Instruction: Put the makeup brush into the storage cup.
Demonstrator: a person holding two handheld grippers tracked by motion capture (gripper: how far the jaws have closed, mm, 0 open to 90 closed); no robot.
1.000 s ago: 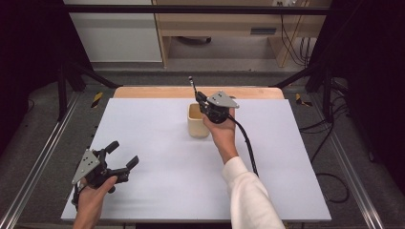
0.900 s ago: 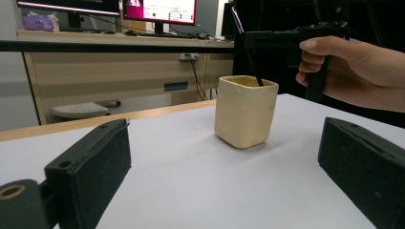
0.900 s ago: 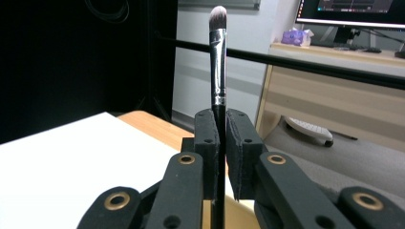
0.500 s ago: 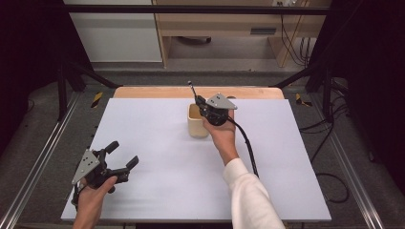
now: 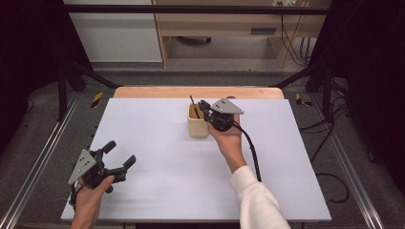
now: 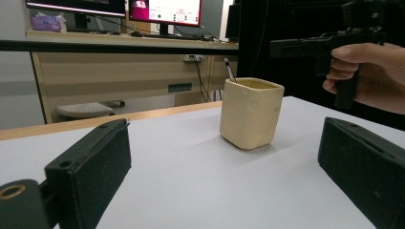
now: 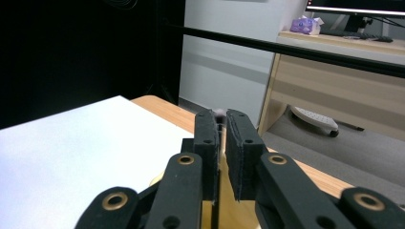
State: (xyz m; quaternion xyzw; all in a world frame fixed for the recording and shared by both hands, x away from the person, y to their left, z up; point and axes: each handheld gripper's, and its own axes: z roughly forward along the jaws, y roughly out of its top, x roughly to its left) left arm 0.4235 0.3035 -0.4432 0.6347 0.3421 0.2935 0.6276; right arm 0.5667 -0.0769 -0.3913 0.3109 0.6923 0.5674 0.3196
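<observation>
Upright, the pen (image 5: 193, 106) stood in the beige cup (image 5: 197, 125) mid-tabletop (image 5: 157, 143), long axis near vertical, tip leaning slightly away. Right gripper (image 5: 206, 108) clamped narrowly on it above the cup. Left gripper (image 5: 119, 155) rested wide, well apart.

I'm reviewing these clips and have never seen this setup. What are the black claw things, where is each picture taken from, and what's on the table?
A person holds a hand tool with two black jaws in each hand. The high view looks down from above; each gripper view comes from a camera on that tool, looking along its jaws. On the white table stands a cream cup with a thin dark stick rising from it. The right claw is over the cup, its jaws closed on the stick, as the right gripper view shows. The left claw waits open near the table's front left corner, holding nothing.
</observation>
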